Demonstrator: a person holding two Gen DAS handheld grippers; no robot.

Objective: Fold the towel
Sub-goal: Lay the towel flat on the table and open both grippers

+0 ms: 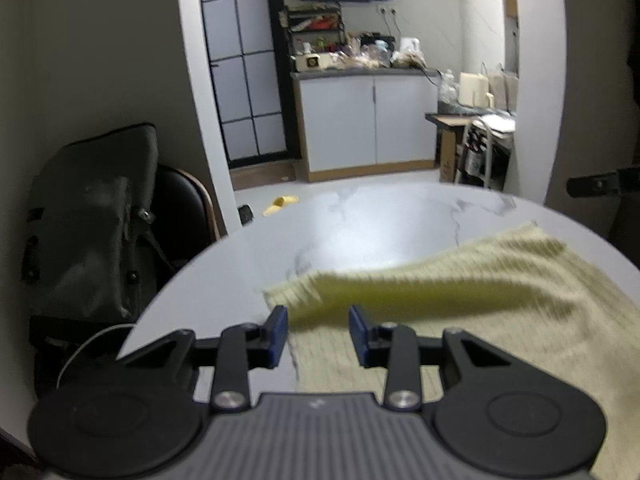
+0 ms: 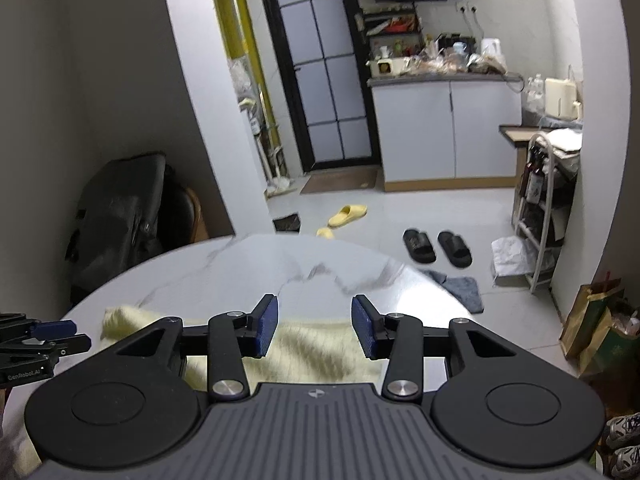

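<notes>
Both tongs, left tongs and right tongs, stood apart and apparently empty over the yellow towel on the table.

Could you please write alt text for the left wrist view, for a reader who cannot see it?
The open left gripper hovers over the near-left corner of a pale yellow towel, which lies partly bunched on a round white marble table. Beyond the table are a dark bag on a chair and a cluttered kitchen counter.
</notes>
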